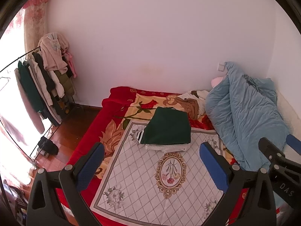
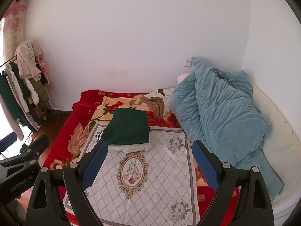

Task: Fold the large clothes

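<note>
A dark green garment [image 1: 168,127] [image 2: 127,129] lies folded on top of a folded white fleecy piece [image 1: 167,147] [image 2: 129,147], at the far edge of a white diamond-patterned cloth [image 1: 150,179] [image 2: 143,179] spread on the bed. A brown garment [image 1: 190,104] [image 2: 155,102] and a white one [image 2: 165,94] lie crumpled behind the stack. My left gripper [image 1: 150,160] hovers open above the cloth, short of the stack. My right gripper [image 2: 148,158] is also open, empty, just near the stack. Each gripper shows at the other view's edge.
A red floral blanket [image 1: 84,137] [image 2: 62,135] covers the bed. A bunched blue quilt [image 1: 244,116] [image 2: 218,111] fills the right side against the wall. A clothes rack [image 1: 43,79] [image 2: 22,82] with hanging garments stands left on the wooden floor [image 1: 65,131].
</note>
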`<act>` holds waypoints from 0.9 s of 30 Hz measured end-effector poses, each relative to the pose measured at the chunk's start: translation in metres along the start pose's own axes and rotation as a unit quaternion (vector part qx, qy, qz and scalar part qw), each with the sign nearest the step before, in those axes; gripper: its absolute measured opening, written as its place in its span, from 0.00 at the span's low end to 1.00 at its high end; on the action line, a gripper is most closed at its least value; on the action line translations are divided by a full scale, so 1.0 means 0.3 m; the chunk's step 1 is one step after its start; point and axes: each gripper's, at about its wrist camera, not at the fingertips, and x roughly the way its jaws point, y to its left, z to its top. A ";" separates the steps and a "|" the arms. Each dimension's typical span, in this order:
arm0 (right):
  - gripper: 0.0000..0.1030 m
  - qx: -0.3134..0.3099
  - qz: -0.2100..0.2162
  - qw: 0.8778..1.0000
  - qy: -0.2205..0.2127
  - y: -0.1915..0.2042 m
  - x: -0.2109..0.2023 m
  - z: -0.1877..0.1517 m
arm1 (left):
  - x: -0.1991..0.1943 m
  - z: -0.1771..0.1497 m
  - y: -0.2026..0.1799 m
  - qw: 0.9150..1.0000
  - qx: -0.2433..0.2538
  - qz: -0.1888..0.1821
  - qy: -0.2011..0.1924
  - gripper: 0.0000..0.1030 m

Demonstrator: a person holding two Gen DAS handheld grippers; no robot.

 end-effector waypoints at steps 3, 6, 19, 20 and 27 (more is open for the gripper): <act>0.90 0.003 -0.001 1.000 0.005 -0.002 -0.007 0.000 | -0.001 0.000 0.000 1.000 0.001 0.001 0.000 1.00; 0.90 0.004 -0.001 1.000 0.004 -0.004 -0.014 0.000 | -0.003 -0.001 -0.002 1.000 -0.001 0.001 0.000 1.00; 0.90 0.006 0.000 1.000 0.004 -0.006 -0.022 -0.002 | -0.002 -0.003 0.000 1.000 0.001 0.001 0.002 1.00; 0.90 0.006 0.000 1.000 0.005 -0.007 -0.025 -0.006 | -0.004 -0.007 0.001 1.000 0.001 0.000 0.003 1.00; 0.90 0.010 0.000 1.000 0.018 -0.003 -0.027 -0.029 | 0.010 -0.010 -0.009 1.000 0.004 0.005 0.013 1.00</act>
